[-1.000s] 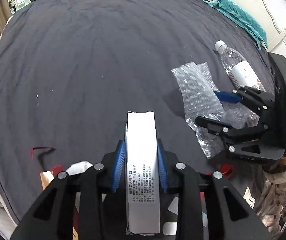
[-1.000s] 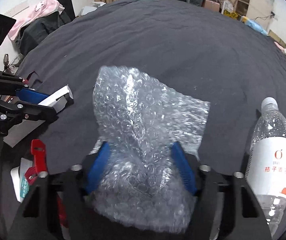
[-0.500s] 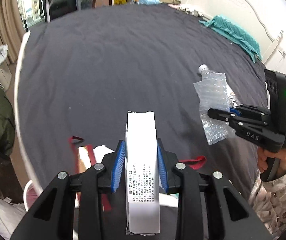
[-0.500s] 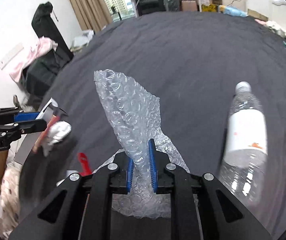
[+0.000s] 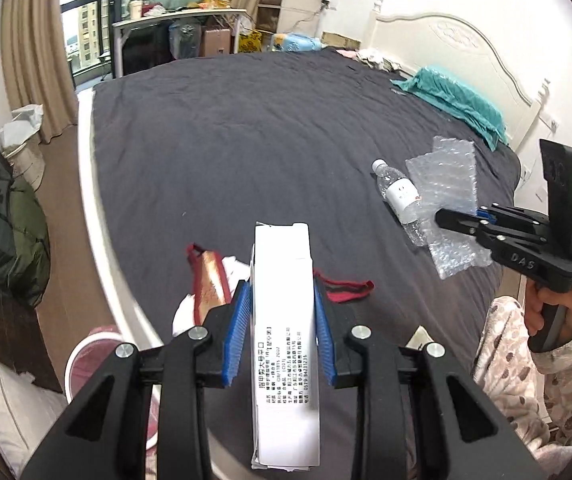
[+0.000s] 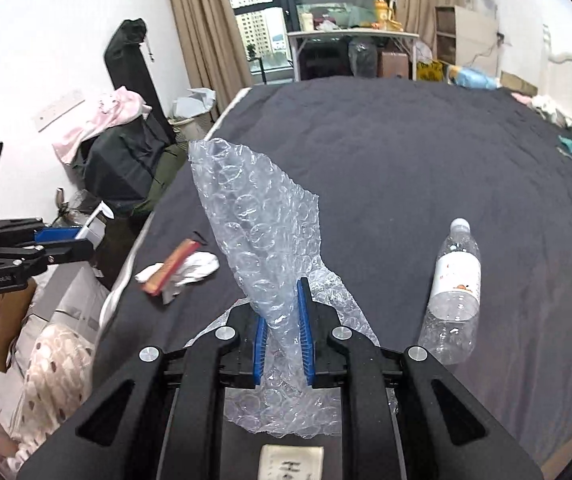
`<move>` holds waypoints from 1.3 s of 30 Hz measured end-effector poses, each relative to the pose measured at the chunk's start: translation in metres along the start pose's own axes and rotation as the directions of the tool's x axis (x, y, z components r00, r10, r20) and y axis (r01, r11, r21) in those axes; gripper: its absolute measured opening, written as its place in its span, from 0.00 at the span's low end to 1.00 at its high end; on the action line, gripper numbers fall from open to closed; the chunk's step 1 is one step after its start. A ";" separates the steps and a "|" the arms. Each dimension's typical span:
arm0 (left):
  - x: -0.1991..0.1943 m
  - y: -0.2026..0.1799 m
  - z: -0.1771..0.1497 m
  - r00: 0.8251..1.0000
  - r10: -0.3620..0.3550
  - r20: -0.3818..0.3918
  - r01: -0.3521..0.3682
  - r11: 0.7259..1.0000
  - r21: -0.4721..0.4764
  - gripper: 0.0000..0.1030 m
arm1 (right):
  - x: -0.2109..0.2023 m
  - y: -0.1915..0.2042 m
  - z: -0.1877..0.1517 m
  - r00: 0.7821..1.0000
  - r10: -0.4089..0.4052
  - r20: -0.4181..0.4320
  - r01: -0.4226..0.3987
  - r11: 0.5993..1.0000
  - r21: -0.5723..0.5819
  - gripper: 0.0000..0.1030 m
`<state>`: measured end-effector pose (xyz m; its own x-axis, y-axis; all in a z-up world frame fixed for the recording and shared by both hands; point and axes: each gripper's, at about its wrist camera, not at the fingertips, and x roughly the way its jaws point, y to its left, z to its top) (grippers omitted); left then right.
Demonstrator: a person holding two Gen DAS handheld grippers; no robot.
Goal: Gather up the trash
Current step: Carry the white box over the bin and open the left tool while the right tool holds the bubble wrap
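Note:
My left gripper (image 5: 282, 300) is shut on a tall white carton (image 5: 284, 320) with black print, held above the near edge of the dark bed (image 5: 266, 140). My right gripper (image 6: 282, 312) is shut on a sheet of clear bubble wrap (image 6: 262, 216), lifted above the bed; it also shows in the left wrist view (image 5: 444, 188). A clear plastic bottle (image 6: 456, 292) with a white label lies on the bed to the right of the right gripper. A white tissue with a red-and-gold wrapper (image 6: 178, 268) lies near the bed's left edge.
A red strap (image 5: 344, 286) lies on the bed by the carton. A pink-rimmed bin (image 5: 86, 356) stands on the floor left of the bed. A teal cloth (image 5: 458, 100) lies by the headboard. Bags and clothes (image 6: 126, 152) pile beside the bed.
Both grippers have risen and pulled back from the bed, carrying the carton and the bubble wrap. The right gripper closed on the bubble wrap and lifted it off the bed.

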<state>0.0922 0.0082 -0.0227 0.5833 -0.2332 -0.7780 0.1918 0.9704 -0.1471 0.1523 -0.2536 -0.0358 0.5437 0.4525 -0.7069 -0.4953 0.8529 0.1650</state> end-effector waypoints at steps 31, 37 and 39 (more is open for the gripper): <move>-0.060 0.215 -0.127 0.987 0.160 -0.025 -0.161 0.954 -0.254 0.30 | 0.047 0.147 -0.009 0.969 0.212 -0.125 -0.220 0.974 -0.053 0.13; -0.016 0.252 -0.123 0.987 0.143 -0.068 -0.154 0.968 -0.198 0.30 | 0.072 0.170 -0.010 0.959 0.217 -0.182 -0.234 0.970 -0.074 0.13; -0.004 0.264 -0.124 0.991 0.114 -0.073 -0.127 0.970 -0.209 0.30 | 0.078 0.176 -0.010 0.957 0.208 -0.200 -0.229 0.970 -0.087 0.13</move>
<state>0.0423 0.2727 -0.1346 0.5421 -0.1154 -0.8323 -0.0532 0.9838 -0.1710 0.1009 -0.0706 -0.0685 0.2817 0.5583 -0.7803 -0.6639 0.7006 0.2616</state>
